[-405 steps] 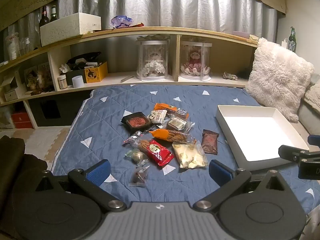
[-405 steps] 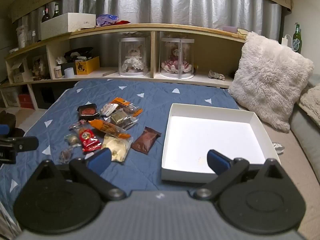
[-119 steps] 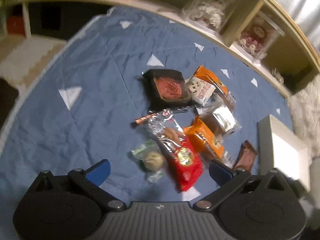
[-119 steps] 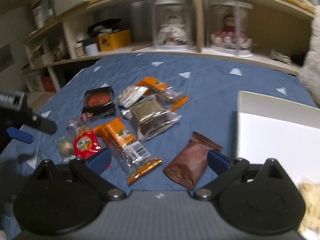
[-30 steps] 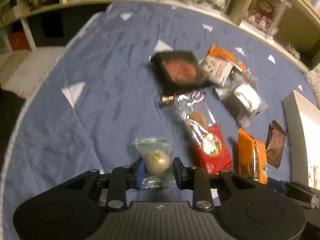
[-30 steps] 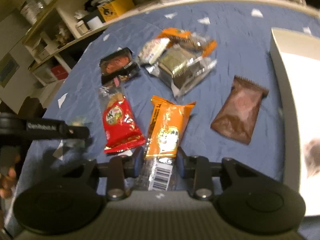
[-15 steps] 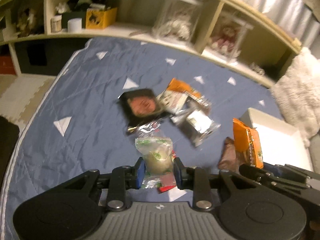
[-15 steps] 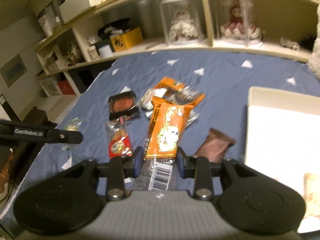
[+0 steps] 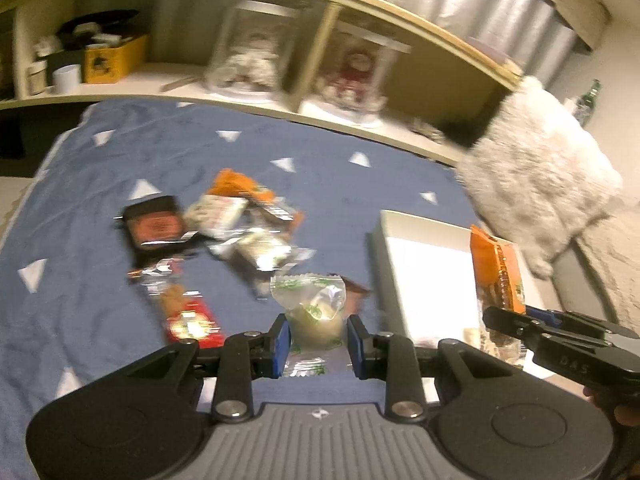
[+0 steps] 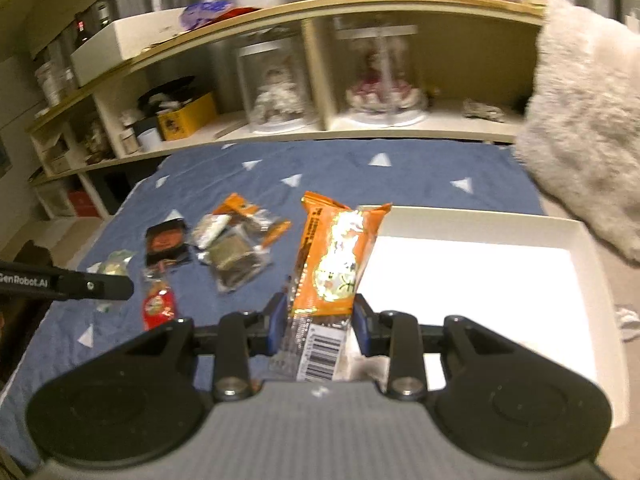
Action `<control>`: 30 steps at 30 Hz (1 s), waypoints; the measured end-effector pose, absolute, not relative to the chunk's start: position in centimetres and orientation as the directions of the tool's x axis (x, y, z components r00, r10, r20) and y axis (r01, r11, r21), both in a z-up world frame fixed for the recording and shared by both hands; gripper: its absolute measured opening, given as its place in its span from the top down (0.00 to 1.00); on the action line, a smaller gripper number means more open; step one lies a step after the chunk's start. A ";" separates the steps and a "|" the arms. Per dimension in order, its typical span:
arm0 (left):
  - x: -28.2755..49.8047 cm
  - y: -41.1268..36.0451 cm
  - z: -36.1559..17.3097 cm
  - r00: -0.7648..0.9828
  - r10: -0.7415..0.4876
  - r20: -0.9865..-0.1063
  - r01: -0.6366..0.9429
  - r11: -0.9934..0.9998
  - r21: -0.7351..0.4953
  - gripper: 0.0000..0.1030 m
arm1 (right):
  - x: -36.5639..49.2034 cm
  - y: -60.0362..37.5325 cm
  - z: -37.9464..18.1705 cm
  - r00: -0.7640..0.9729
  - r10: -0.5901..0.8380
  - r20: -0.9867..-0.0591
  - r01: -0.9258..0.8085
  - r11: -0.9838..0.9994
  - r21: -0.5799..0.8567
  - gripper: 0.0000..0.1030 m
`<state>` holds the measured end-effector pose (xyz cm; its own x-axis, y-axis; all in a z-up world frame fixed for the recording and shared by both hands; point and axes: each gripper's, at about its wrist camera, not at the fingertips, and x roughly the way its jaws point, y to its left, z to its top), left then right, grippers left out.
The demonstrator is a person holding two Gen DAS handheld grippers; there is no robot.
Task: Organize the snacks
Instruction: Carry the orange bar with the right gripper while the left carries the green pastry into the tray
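Ahead of me the white box [image 10: 472, 272] lies open-topped with a mostly bare floor, reachable from above, bounded by the fluffy pillow [image 10: 580, 120] on its right and far corner (pressing its rim there), while loose snack packets [image 10: 224, 248] crowd the blue quilt [image 10: 340, 172] on its left.

I'm now holding both snacks off the bed: my left tongs [image 9: 319, 341], open over the pile four seconds ago, are clamping the round green-printed snack [image 9: 314, 312], and my right tongs [image 10: 319, 330] are carrying the orange packet [image 10: 334, 260] over the white box [image 10: 480, 276], no longer over the pile.
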<state>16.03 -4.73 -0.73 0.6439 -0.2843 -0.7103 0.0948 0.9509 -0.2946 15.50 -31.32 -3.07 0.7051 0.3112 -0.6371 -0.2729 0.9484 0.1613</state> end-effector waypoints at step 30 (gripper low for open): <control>21.1 -25.6 -8.5 0.436 -0.413 -0.799 0.241 0.909 -0.339 0.68 | 15.5 -49.5 -7.4 0.692 0.073 -0.718 -0.049 0.997 0.054 0.61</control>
<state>21.13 -25.62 -8.48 0.4360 -0.4134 -0.7994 0.2413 0.9094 -0.3388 15.46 -49.46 -7.36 0.6925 0.0729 -0.7177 -0.0495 0.9973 0.0536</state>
